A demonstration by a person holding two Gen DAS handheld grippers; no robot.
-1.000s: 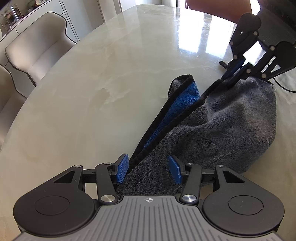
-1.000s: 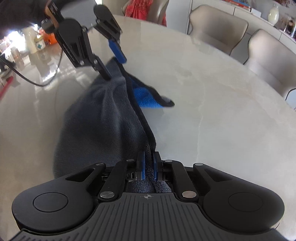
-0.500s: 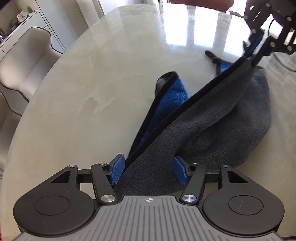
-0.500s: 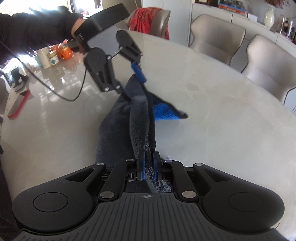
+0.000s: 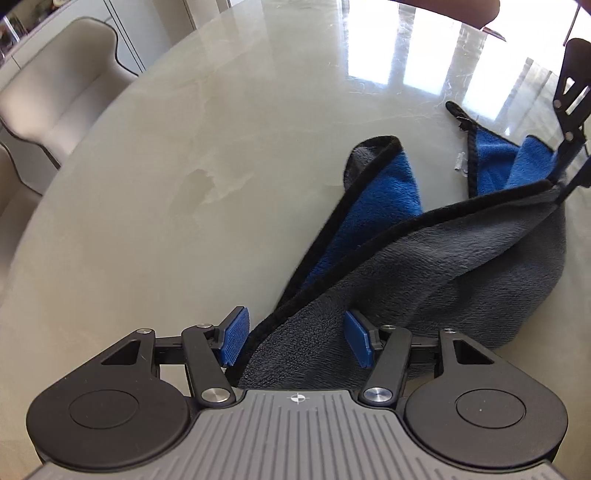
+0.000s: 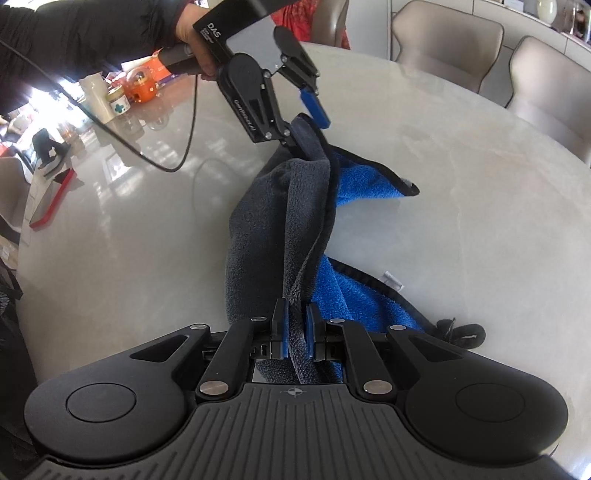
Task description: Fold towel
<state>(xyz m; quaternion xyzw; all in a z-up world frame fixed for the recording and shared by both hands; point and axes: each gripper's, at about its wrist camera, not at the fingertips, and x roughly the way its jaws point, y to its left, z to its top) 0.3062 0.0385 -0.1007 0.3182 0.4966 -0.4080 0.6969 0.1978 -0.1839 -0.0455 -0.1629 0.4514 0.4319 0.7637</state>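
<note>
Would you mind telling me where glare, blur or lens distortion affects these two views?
Left wrist view: bright window glare washes out the far table top, and the fisheye bows its edge; the towel stays sharp. Right wrist view: the left side is blown out behind the jars, the dark sleeve loses detail, and the chairs curve at the rim.
</note>
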